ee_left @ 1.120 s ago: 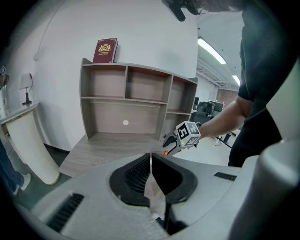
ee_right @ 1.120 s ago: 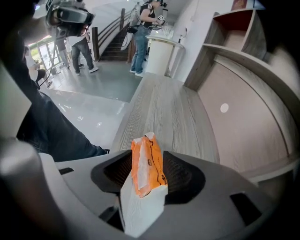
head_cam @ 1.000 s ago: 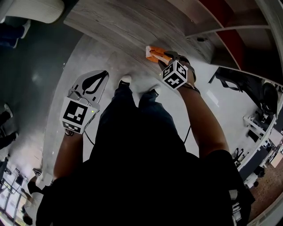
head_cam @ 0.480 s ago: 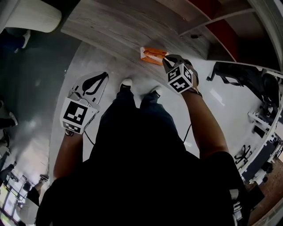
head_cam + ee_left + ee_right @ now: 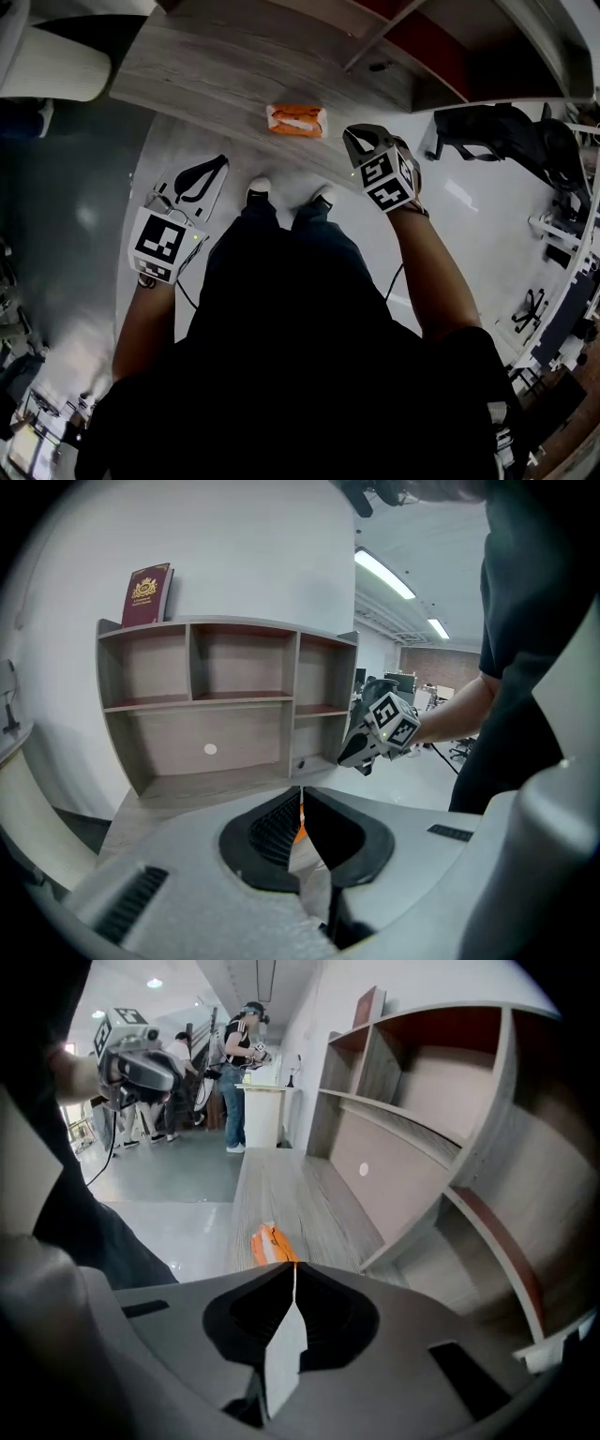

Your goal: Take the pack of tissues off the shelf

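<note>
Flat on its broad side, the small orange pack of tissues (image 5: pixel 297 120) lies on the grey wood-grain desk top (image 5: pixel 206 66), near the front edge. It sits out in front of the shelf unit rather than in any compartment, and neither gripper touches it.

Nearest to it is the right gripper (image 5: pixel 354 139), which hangs above the desk edge just to the right of the pack, clear of it. The right gripper view shows its jaws pressed together along a thin seam with nothing between them; they have just been closing. The pack shows beyond the tips in that view.

The left gripper (image 5: pixel 214 166) is held over the glossy pale floor (image 5: pixel 141 169) beside the person's left leg, well apart from the pack. Its own view shows its jaws also meeting, with nothing between them.

At the back of the desk stands the grey-brown wooden shelf unit (image 5: pixel 225 705), divided into open compartments. A dark red book with a gold emblem (image 5: pixel 147 594) stands upright on top of it at the left end, as the left gripper view shows it. The person's two white shoes (image 5: pixel 262 187) stand at the foot of the desk. Several people (image 5: pixel 239 1072) stand far down the room.
</note>
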The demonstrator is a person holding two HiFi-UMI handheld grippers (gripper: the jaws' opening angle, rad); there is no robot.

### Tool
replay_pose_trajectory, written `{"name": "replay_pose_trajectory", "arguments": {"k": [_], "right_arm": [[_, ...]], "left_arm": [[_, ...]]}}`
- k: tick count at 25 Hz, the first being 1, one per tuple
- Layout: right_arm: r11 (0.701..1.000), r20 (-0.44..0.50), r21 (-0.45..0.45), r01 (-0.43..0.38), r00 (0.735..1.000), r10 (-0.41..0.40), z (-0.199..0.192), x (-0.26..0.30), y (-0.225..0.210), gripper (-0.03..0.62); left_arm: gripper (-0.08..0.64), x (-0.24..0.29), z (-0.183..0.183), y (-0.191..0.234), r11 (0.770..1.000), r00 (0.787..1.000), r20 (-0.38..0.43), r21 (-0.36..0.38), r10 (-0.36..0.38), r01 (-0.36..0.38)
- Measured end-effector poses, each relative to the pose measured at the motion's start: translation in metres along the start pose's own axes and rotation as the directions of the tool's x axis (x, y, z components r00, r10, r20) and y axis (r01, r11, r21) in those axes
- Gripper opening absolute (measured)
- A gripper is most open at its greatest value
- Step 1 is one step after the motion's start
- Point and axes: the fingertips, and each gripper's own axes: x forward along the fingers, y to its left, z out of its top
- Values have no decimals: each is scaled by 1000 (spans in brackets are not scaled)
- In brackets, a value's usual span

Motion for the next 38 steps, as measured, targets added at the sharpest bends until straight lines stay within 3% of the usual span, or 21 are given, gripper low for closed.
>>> {"name": "replay_pose_trajectory", "arguments": {"k": [7,11,19,29,38], "right_arm": [[991,42,121,55,997,-60,-25,-52,-20,12],[972,73,217,86,992,-104,-37,-84,-34,11],[936,117,319,149,974,-195,-58,-134,-52,9],[887,145,400,231,940,-310,-88,-199,-60,8],[860,188,444,250,913,-362,-95,-235,-64,8]], "left_arm": [[26,18,26,-25,997,999,16,66,-46,45],[26,29,44,-37,992,997,38,110,-70,65],[26,47,68,-62,980,991,35,154,-132,125],[26,59,95,-99,957,979,30,218,-202,191],[26,63,113,-108,955,980,42,237,-193,178]]}}
